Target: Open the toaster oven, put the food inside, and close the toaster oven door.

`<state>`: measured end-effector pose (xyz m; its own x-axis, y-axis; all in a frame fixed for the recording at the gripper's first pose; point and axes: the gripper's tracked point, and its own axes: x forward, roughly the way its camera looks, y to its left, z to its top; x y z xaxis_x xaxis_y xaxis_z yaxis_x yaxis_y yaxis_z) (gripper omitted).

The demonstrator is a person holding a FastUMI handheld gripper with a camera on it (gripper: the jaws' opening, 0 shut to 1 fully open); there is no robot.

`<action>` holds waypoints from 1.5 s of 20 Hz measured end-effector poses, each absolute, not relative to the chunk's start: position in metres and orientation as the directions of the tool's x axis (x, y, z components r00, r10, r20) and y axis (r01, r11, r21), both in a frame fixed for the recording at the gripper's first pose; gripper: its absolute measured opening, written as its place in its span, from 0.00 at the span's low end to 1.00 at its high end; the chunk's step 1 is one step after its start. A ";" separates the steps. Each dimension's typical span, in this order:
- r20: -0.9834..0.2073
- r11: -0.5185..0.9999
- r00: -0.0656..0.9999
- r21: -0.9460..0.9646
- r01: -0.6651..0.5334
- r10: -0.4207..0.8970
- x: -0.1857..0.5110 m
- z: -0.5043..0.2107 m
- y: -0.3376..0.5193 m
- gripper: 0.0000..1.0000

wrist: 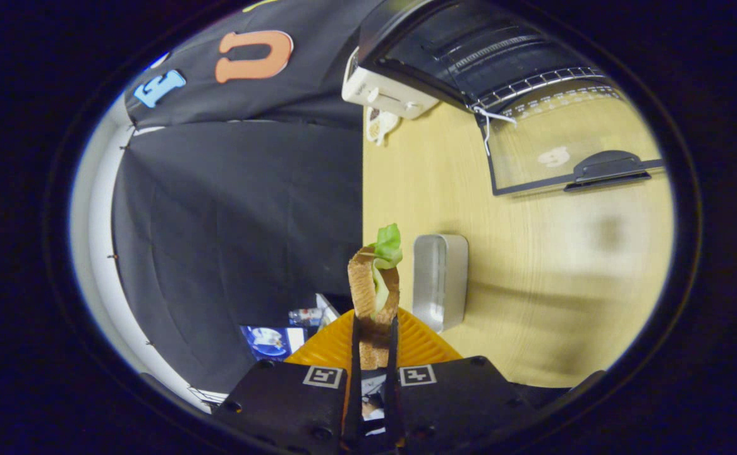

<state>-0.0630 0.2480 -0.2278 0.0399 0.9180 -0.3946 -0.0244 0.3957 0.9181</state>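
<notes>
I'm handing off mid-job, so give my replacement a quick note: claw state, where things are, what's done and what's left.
Claw: shut on the sandwich, both fingers pressing its bread, lettuce sticking out the far end.
Toaster oven: on the wooden table beyond the fingers, its glass door already open, wire rack showing.
Metal tray: on the table beside the sandwich.
Done: door opened, food picked up.
Left: carry the sandwich onto the rack, release, close the door.
</notes>
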 end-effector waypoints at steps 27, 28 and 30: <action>-0.269 0.210 0.725 0.962 0.174 0.635 0.158 -0.274 0.101 0.19; -0.259 0.193 0.749 0.965 0.176 0.610 0.164 -0.275 0.099 0.19; -0.265 0.189 0.792 0.963 0.190 0.550 0.179 -0.282 0.094 0.19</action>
